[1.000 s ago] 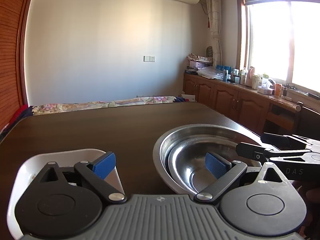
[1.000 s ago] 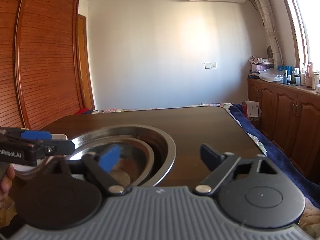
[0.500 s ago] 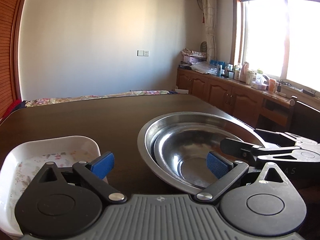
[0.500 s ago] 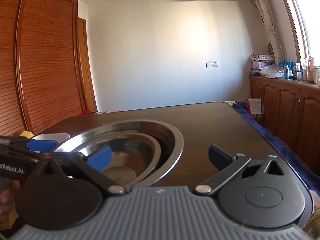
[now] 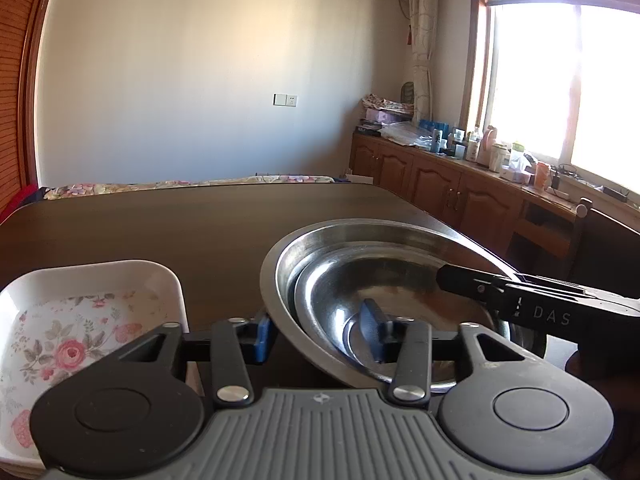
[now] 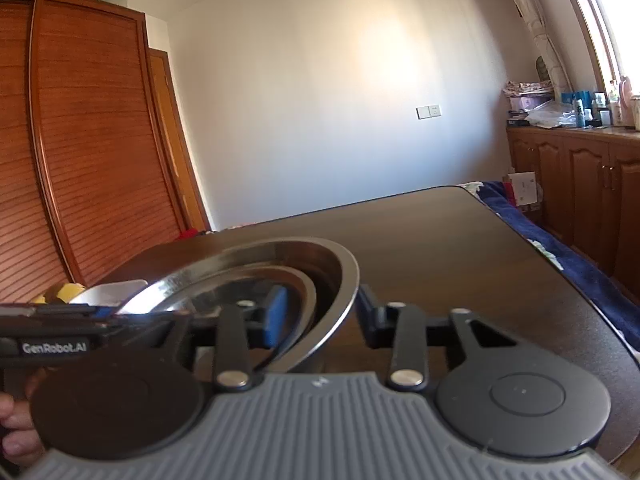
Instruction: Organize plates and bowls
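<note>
Two nested steel bowls (image 5: 384, 276) sit at the near right of the dark table, the smaller one inside the larger. My left gripper (image 5: 316, 334) is shut on their near-left rim, one blue pad outside and one inside. In the right wrist view the steel bowls (image 6: 280, 276) look tilted, and my right gripper (image 6: 320, 316) is shut on the rim at their right side. Each gripper shows in the other's view: the right gripper (image 5: 540, 304) and the left gripper (image 6: 60, 340). A white rectangular dish with a rose pattern (image 5: 80, 320) lies left of the bowls.
The dark wooden table (image 5: 160, 228) stretches bare toward the far wall. Wooden cabinets with bottles on top (image 5: 480, 152) run along the right under the window. A wardrobe (image 6: 80, 160) stands at the left. A person's hand (image 6: 12, 420) holds the left gripper.
Both grippers have narrowed from wide open onto the bowls' rim, one pad inside and one outside. The bowls now look tilted, and more of the white dish shows.
</note>
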The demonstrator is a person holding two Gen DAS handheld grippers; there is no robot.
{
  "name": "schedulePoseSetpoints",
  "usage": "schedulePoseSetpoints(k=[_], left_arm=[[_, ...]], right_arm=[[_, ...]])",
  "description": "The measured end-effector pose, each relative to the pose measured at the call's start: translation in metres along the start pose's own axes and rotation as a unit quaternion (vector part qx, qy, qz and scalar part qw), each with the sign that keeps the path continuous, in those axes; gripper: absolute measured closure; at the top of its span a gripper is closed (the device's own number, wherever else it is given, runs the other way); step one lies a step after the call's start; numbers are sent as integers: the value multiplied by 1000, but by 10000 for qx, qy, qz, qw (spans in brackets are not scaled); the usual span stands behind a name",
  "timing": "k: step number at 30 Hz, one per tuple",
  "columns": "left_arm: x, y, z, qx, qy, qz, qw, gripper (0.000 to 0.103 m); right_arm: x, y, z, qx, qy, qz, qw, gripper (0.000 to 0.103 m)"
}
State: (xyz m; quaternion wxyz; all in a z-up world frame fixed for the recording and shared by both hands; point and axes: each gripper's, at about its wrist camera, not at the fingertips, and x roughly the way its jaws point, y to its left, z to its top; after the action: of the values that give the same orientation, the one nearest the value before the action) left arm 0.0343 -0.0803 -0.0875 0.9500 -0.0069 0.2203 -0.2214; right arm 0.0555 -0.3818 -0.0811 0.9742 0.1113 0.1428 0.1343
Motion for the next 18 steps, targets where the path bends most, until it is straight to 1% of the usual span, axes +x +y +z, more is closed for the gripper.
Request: schedulePoseSetpoints(k=[3,12,18], left_arm=[[1,2,0,-66,16,16,10000,67],[1,-2,0,4,15,76,10000,68],[1,-1,0,-24,41,82,10000,73]], right_arm=[[1,2,0,-42,-5,19,10000,71],[4,0,0,-5,15,116,9999,71],[5,2,1,-70,26,86,9999,72]])
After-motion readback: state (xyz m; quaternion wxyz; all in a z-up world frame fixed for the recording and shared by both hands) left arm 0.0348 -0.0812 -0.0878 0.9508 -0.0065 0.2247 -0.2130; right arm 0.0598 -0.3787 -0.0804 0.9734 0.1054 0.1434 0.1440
